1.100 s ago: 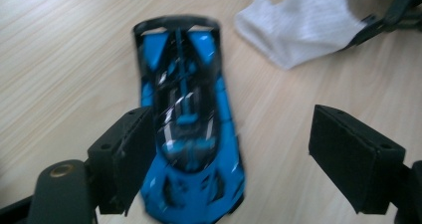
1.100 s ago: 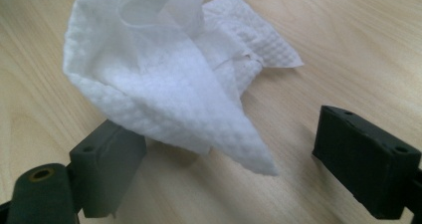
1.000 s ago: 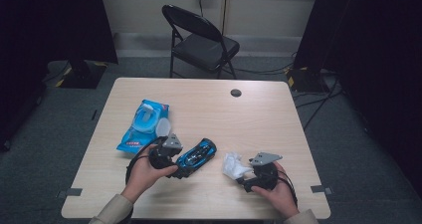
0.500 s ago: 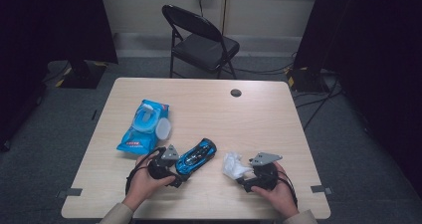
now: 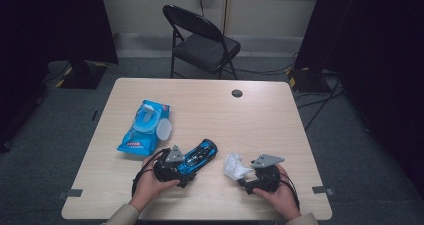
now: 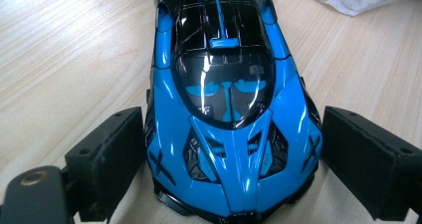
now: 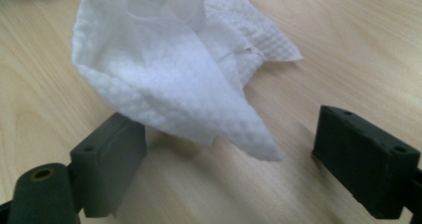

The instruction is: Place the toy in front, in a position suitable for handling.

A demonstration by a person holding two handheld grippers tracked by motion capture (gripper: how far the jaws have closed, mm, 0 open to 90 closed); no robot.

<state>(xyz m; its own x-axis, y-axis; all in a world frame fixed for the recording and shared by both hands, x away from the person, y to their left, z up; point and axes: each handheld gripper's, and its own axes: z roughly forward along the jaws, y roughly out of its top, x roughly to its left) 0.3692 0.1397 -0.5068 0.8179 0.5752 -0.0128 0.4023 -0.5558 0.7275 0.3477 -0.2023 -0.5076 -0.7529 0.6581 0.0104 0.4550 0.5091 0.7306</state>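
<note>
A glossy blue and black toy car (image 5: 199,155) rests on the table, its tail toward me. My left gripper (image 5: 186,166) is open, and the car's (image 6: 229,109) rear end sits between the two black jaws of the gripper (image 6: 234,149), close to both. A crumpled white wipe (image 5: 235,166) lies to the right of the car. My right gripper (image 5: 246,181) is open at the wipe's near side. One corner of the wipe (image 7: 174,79) reaches in between the wide-apart jaws of that gripper (image 7: 229,149).
A blue pack of wet wipes (image 5: 142,127) with its white lid flipped open lies at the table's left. A dark cable hole (image 5: 237,93) sits near the far edge of the wooden table (image 5: 270,120). A black folding chair (image 5: 202,40) stands behind it.
My left gripper has shifted toward the near edge and swung in behind the car's tail. The car, the wipe and my right gripper have stayed put.
</note>
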